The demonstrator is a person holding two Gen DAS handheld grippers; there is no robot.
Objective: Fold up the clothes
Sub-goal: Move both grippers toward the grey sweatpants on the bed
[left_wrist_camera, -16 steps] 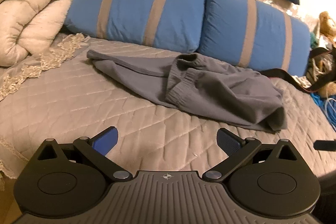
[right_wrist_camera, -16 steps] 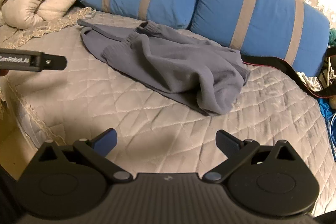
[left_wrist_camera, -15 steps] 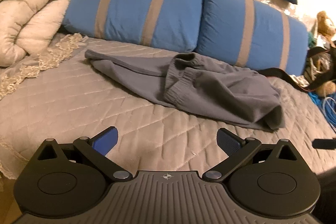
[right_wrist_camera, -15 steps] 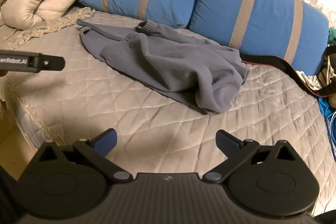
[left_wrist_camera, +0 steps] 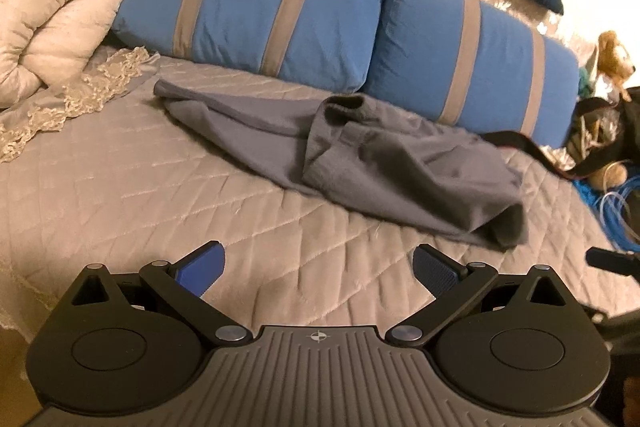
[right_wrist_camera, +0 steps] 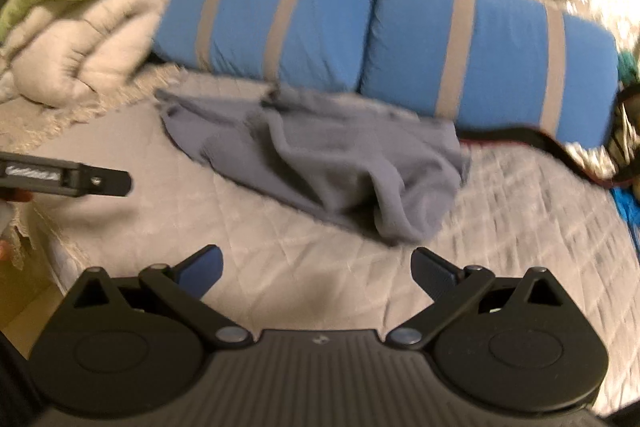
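Both claws, left claw (left_wrist_camera: 318, 269) and right claw (right_wrist_camera: 316, 267), hang wide open and empty above the bed (left_wrist_camera: 120, 195); the grey garment (left_wrist_camera: 400, 171) lies rumpled near the blue pillows (left_wrist_camera: 256, 11). Pinching overlapped layers risks dragging a bunch, not one edge.

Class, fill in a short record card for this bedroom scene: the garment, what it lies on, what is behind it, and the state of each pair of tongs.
garment: grey sweater, crumpled, unfolded
surface: quilted bedspread
behind: two blue striped pillows
left tongs: open, empty, short of the sweater
right tongs: open, empty, short of the sweater
folding: not begun
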